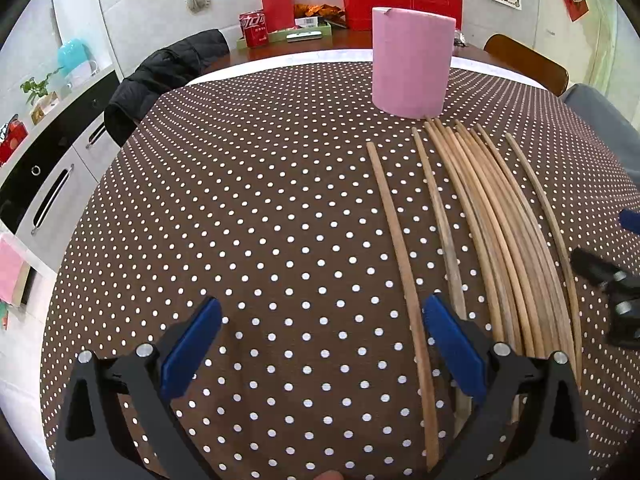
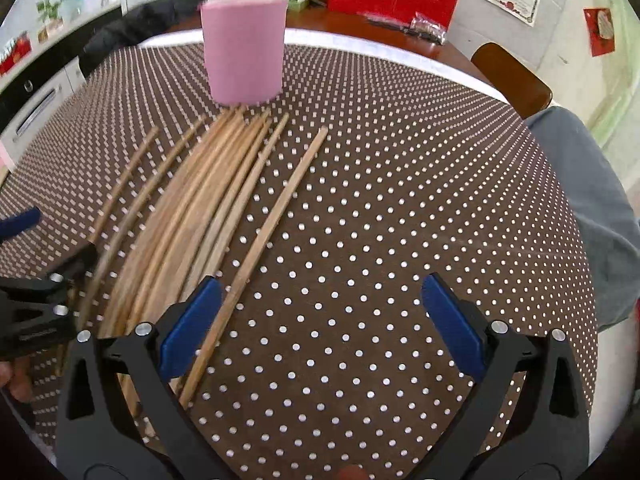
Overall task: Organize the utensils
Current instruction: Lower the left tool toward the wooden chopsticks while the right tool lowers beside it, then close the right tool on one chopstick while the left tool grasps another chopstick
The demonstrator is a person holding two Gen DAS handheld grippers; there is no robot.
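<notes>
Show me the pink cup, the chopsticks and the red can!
pink cup (image 1: 410, 64), left wrist view, middle of its side.
chopsticks (image 1: 486, 208), left wrist view, middle of the bundle.
red can (image 1: 254, 29), left wrist view, its front.

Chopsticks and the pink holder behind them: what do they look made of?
Chopsticks: likely bamboo or wood, unvarnished matte tan, some greyed with wear. Pink holder: smooth matte pink cylinder with a visible seam at its top edge, possibly wrapped paper or plastic; I cannot tell which.

chopsticks (image 1: 486, 216): about 10 | pink holder (image 1: 412, 60): 1 | tools: 2, left tool (image 1: 322, 314), right tool (image 2: 322, 294)
</notes>
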